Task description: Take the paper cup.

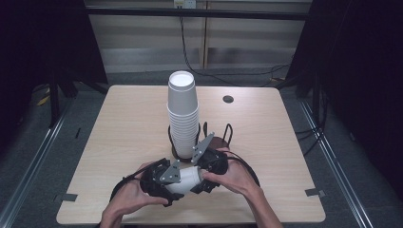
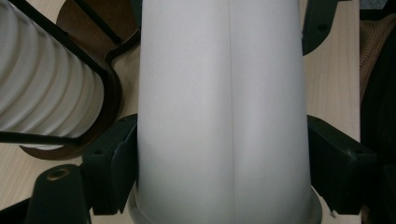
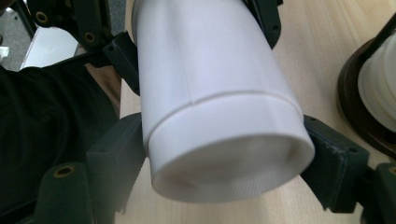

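A: Where is the white paper cup (image 1: pixel 188 179), and is anything in it?

B: It lies on its side between the two grippers, just above the near edge of the table (image 1: pixel 123 128). In the right gripper view its closed bottom end faces the camera; its inside cannot be seen.

A: How do the jaws stand?

B: The left gripper (image 1: pixel 164 183) has its black jaws pressed on both sides of the cup near the rim end. The right gripper (image 1: pixel 202 176) has its jaws clamped on both sides of the cup's bottom end. Each gripper is held in one of the person's hands.

A: What else is close by?

B: Just beyond the grippers a tall stack of white paper cups (image 1: pixel 182 114) stands upside down in a black wire holder (image 1: pixel 227 135) with a round brown base.

A: And the surroundings?

B: The table is pale wood with a small dark round hole (image 1: pixel 228 99) toward the far right. Grey floor surrounds it; black cables (image 1: pixel 199 66) run along the floor behind, before a pale panelled wall.
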